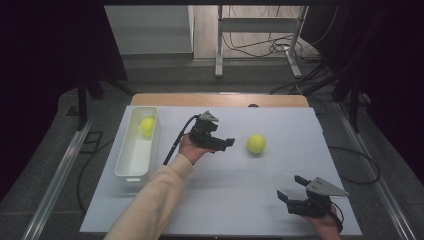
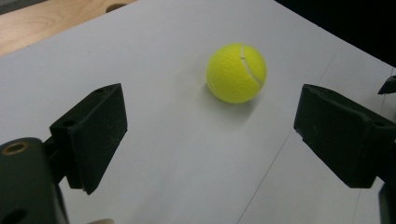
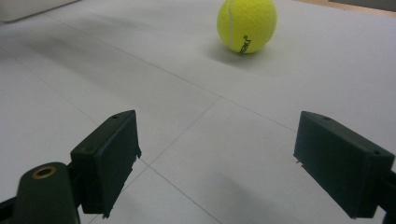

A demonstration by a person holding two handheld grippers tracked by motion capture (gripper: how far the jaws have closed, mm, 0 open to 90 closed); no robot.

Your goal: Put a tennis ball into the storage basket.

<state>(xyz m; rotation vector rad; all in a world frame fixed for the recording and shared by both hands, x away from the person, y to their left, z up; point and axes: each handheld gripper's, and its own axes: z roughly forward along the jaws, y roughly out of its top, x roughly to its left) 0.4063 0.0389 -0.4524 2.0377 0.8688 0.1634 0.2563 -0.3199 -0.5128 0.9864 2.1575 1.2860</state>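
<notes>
I'm looking at a yellow-green tennis ball [image 1: 256, 143] with a white seam lying on the pale grey-white mat [image 1: 240, 200]. Another yellow-green ball [image 1: 147, 126] is sitting in the white bin [image 1: 125, 167]. Both grippers are showing black.

Fuzzy yellow-green tennis ball [image 1: 256, 143] with a white curved seam sits loose on the white worktop [image 1: 240, 200], right of centre, resting on its own. Black printed lettering shows low on its side in the right gripper view.
</notes>
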